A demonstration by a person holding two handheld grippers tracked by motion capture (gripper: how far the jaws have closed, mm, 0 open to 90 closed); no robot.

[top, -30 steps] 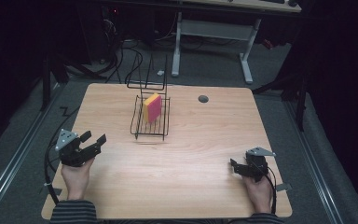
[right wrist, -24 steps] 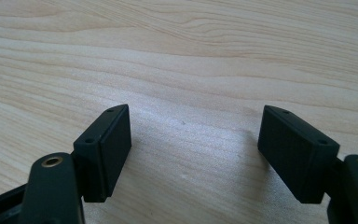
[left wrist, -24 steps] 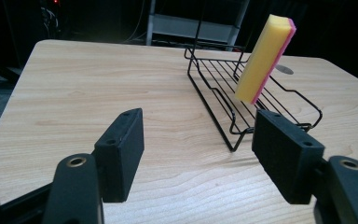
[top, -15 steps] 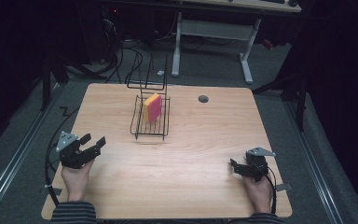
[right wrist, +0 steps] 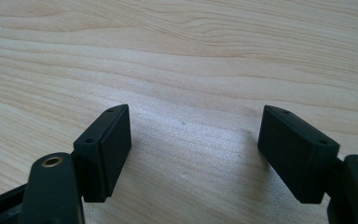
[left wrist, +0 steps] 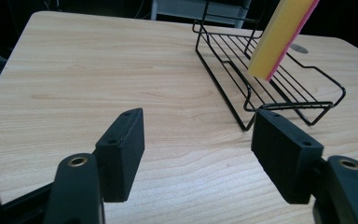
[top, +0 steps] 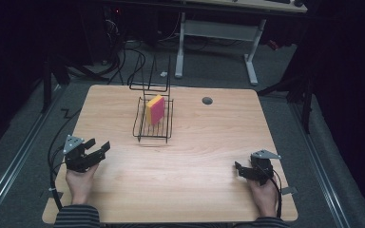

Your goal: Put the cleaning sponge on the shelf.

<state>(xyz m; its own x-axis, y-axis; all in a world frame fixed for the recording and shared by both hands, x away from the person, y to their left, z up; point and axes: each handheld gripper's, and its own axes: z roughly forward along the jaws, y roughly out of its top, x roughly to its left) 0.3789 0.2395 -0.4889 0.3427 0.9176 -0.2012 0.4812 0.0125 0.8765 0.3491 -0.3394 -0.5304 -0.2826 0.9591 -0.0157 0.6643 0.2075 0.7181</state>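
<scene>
A yellow and pink sponge point(top: 155, 109) stands on edge in a black wire rack point(top: 152, 137) at the middle back of the wooden table point(top: 195, 142). My left gripper point(top: 99, 145) is held at the table's left front, open and empty, pointing toward the rack. In the left gripper view its jaws point(left wrist: 198, 126) stand apart over bare wood, with the rack point(left wrist: 289, 106) and sponge point(left wrist: 279, 39) ahead to the right. My right gripper point(top: 239, 171) sits at the right front, open, with only bare wood between its jaws point(right wrist: 193, 121).
A small round grommet hole point(top: 207, 100) lies right of the rack near the back edge. A second wire frame point(top: 149, 87) hangs at the table's back edge behind the rack. Beyond the table are dark floor, cables and a white desk frame point(top: 218, 33).
</scene>
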